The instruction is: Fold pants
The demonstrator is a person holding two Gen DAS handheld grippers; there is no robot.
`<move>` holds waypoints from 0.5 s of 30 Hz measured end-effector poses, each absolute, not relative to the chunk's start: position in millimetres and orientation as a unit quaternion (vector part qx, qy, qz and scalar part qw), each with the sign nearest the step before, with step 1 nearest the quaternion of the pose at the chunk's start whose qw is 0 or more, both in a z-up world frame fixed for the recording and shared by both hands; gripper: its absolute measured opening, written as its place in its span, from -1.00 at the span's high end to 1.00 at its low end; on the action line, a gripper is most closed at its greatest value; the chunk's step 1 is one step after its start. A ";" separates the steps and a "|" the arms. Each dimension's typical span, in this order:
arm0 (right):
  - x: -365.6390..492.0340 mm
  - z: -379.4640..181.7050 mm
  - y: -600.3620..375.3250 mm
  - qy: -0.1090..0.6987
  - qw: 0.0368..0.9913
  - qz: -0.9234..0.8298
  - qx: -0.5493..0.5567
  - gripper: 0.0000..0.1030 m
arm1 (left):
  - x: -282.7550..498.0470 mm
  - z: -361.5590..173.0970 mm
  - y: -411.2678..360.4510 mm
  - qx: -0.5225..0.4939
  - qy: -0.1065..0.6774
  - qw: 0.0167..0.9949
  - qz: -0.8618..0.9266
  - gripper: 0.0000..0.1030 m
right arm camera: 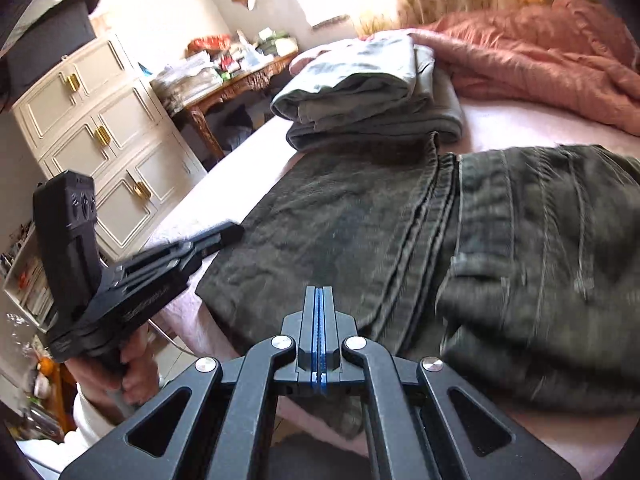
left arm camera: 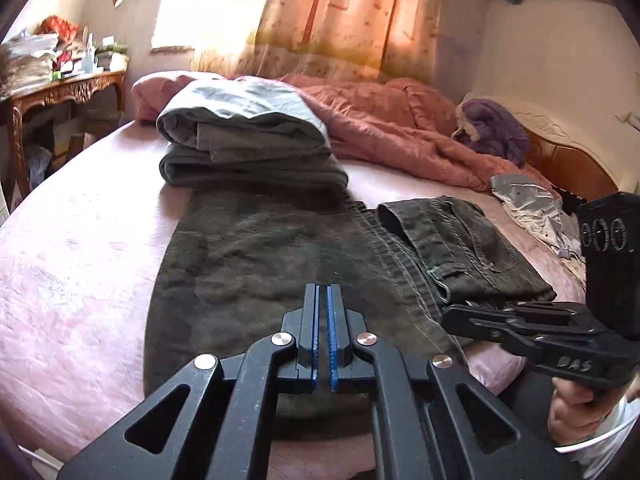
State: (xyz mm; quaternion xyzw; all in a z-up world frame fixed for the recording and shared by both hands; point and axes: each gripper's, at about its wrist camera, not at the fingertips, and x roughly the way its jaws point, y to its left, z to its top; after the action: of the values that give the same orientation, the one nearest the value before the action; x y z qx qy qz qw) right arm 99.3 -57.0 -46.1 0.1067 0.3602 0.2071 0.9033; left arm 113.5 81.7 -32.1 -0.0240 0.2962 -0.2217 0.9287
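Lying on the bed: the dark green pants (left arm camera: 256,264) are spread flat on the pink bed (left arm camera: 80,264), with one part folded over into a thicker bundle on the right side.
Pants in the right view: the pants (right arm camera: 360,240) fill the middle, and the folded part sits to the right of the long seam.
Left gripper: the left gripper (left arm camera: 324,300) hangs over the near end of the pants; its blue-lined fingers are almost together, with only a thin gap, and nothing is between them.
Right gripper: the right gripper (right arm camera: 319,300) is over the near edge of the pants; its fingers are pressed together and hold nothing.
Right gripper from the left view: it (left arm camera: 472,316) sits at the near corner of the folded part.
Gray pile: a folded gray pile (left arm camera: 244,136) rests at the far end of the pants.
Pink blanket: a crumpled pink blanket (left arm camera: 400,120) lies behind the pants, beside the gray pile.
Counter: a wooden counter (left arm camera: 60,92) with clutter stands left of the bed.
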 end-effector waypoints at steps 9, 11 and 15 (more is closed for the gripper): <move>89.4 -76.7 -47.7 0.396 0.903 0.158 0.059 1.00 | 97.8 -81.9 69.5 -0.009 0.318 0.933 -0.166 0.91; 88.8 -76.3 -47.5 0.394 0.904 0.155 0.061 1.00 | 94.9 -81.7 63.8 0.003 0.309 0.939 -0.148 0.91; 85.9 -73.8 -50.5 0.380 0.910 0.156 0.066 1.00 | 76.0 -82.2 61.1 0.023 0.280 0.951 -0.131 0.91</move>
State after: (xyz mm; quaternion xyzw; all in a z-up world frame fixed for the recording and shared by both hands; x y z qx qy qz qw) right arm 85.9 -50.5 -73.8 0.0664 0.3796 0.1558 0.9095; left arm 76.0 61.1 -82.2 0.0229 0.2802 -0.1305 0.9507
